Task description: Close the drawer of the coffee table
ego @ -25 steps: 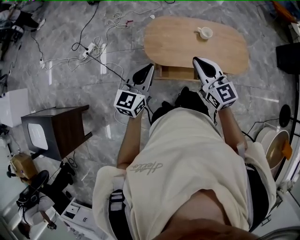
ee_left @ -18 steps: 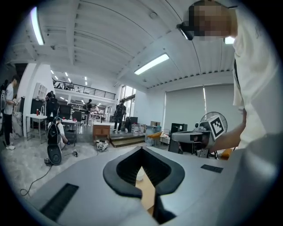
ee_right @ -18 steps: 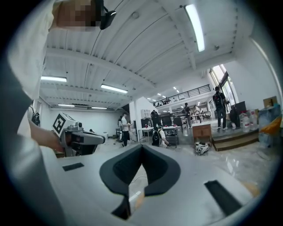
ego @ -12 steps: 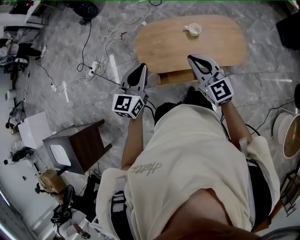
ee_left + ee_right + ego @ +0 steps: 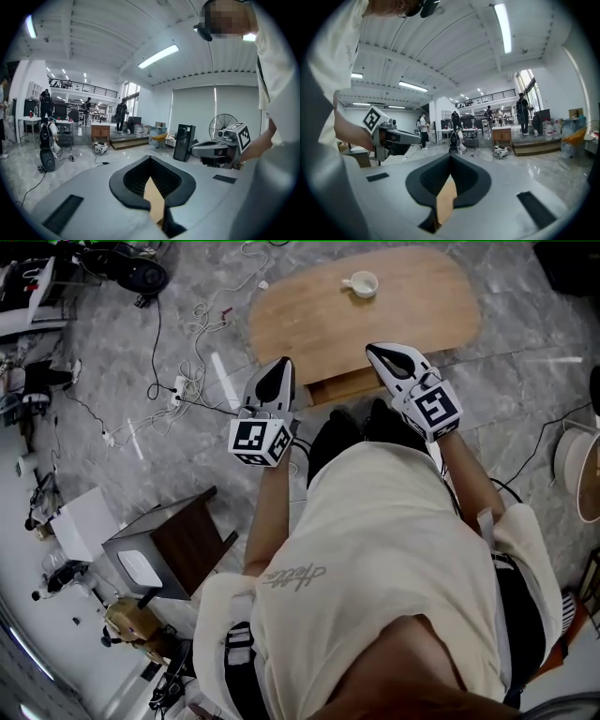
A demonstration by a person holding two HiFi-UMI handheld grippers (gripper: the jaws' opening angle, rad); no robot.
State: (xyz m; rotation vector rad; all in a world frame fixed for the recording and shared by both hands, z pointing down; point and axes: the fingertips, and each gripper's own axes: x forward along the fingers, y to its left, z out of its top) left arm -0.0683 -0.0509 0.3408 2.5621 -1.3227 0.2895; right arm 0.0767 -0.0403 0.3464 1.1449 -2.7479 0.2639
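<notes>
- Fingers (image 5: 123, 190) of the left gripper (image 5: 283, 365) are seen pressed together with nothing gripped; the right gripper (image 5: 373, 351) is likewise closed and empty.
- Drawer (image 5: 339, 388) is found ajar under the near edge of the coffee table (image 5: 309, 324), between both grippers.
- Versus a second ago: drawer still ajar; left gripper brought nearer the table edge.
- Cup (image 5: 360, 284) is noted on the tabletop.
</notes>
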